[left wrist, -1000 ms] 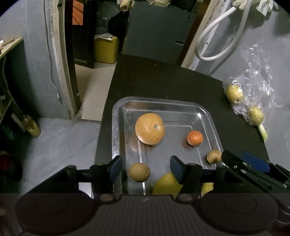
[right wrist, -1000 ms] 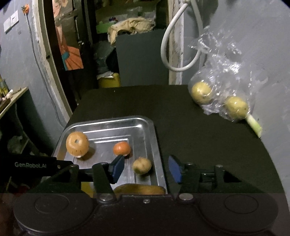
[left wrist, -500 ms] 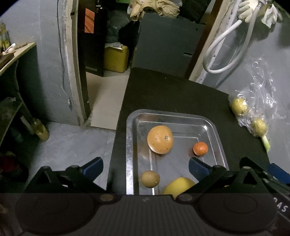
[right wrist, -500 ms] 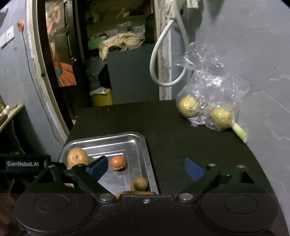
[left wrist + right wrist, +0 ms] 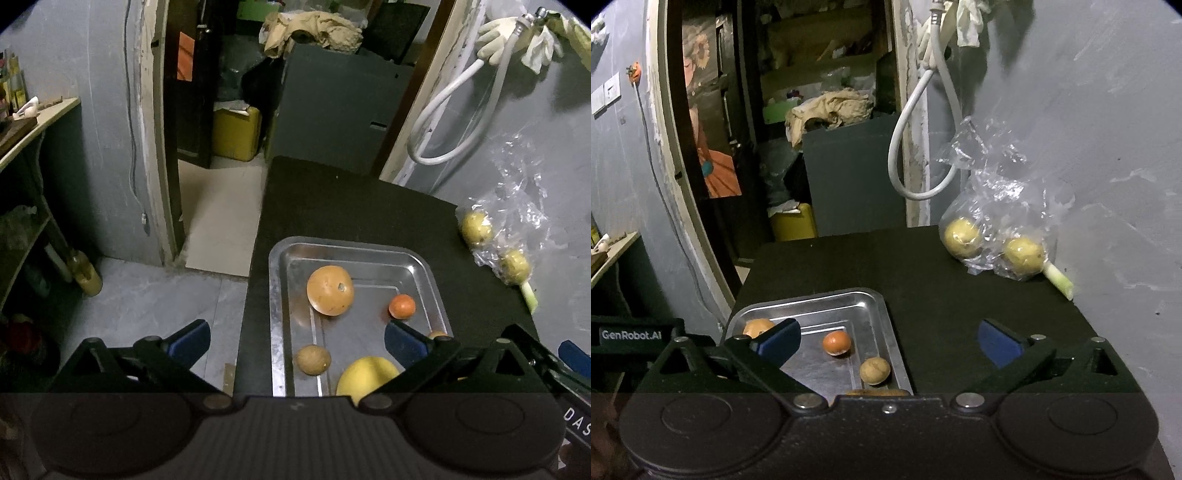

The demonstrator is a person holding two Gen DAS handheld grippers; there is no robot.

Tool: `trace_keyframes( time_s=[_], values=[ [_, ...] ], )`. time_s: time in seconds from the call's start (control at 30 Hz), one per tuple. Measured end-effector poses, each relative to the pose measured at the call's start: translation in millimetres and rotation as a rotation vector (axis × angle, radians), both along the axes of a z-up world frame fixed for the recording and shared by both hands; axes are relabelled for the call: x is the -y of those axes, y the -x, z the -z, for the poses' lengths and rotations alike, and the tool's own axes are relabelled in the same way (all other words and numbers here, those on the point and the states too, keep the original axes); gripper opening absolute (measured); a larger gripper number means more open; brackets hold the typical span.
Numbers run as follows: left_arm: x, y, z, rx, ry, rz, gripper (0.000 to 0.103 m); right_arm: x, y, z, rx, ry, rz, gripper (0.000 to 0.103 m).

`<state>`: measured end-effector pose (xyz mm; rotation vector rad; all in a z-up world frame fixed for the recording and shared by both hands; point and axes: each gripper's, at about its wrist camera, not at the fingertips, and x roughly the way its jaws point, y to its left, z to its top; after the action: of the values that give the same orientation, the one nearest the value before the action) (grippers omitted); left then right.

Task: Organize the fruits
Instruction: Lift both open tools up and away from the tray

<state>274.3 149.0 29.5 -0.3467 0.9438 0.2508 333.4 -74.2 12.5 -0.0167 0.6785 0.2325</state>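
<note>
Both claws are spread wide right now, nothing in either. My left claw (image 5: 297, 341) hangs over the near left edge of the tray (image 5: 277, 295), its left finger out over the floor and its right finger over the tray's near right part. My right claw (image 5: 888, 341) sits over the worktop (image 5: 923, 266), straddling the tray's right rim, left finger above the tray and right finger above bare black top.

Fruit in the tray: a big orange (image 5: 330, 290) in the middle toward the far side, a small orange (image 5: 402, 306) to its right, a brown fruit (image 5: 313, 359) near left, and a yellow fruit (image 5: 367, 376) at the near edge, partly hidden by the left claw's body. From the right cam I get another brown fruit (image 5: 874, 370) close to the tray's right rim, near side. All sit apart from each other as far as I can see.

Off at the far right of the worktop, against the wall, there's a clear bag (image 5: 997, 206) with 2 yellow fruits (image 5: 961, 237) in it and a pale green stalk (image 5: 1059, 281) poking out on the right. It's well apart from the tray.
</note>
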Motion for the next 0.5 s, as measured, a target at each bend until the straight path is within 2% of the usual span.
trace_keyframes(
  time_s=[0.5],
  values=[
    [1,31,-24,0.046,-0.016,0.028,0.102,11,40,-26,0.081,0.025,0.039,0.102]
  ],
)
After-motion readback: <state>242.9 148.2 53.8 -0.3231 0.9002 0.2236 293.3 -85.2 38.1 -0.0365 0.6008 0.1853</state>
